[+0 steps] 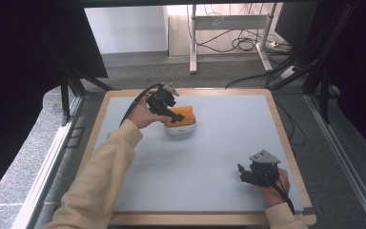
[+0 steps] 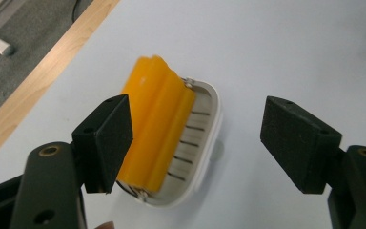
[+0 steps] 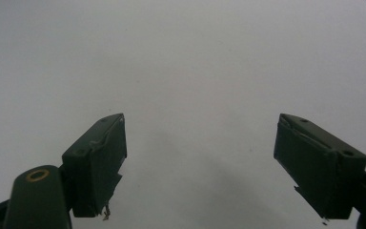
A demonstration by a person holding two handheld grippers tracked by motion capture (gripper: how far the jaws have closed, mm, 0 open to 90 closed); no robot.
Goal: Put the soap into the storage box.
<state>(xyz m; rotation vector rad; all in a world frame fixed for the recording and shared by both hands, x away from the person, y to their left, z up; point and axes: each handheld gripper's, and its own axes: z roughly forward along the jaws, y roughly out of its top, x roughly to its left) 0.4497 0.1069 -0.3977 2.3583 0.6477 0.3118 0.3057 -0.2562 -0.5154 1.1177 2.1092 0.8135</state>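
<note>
A small white dish (image 1: pixel 180 128) sits on the grey table mat (image 1: pixel 209 157), on the far left part of it. The dish has a round rim and thin dark lines across its floor, like little slots. Inside it lies an orange block (image 1: pixel 183 114). In the left gripper view the orange block (image 2: pixel 157 121) looks long and bumpy, like a few sticks stuck side by side. It fills the left part of the white dish (image 2: pixel 205 143) and pokes out past the far rim. The right part of the dish's floor is bare.

The left gripper (image 1: pixel 171 113) is just above the dish, held by the person's left hand (image 1: pixel 143 114). Its two black jaws are wide apart. In the left gripper view the left gripper (image 2: pixel 198 143) has one pad in front of the orange block and the other pad off to the right over the mat. The pads do not press on the block or the dish. Nothing is held.

The right gripper (image 1: pixel 243 172) is near the person on the right side of the mat, well apart from the dish. The right hand (image 1: pixel 272 187) holds it low. In the right gripper view the right gripper (image 3: pixel 200 160) has its jaws wide apart too, with just bare grey mat between them.
</note>
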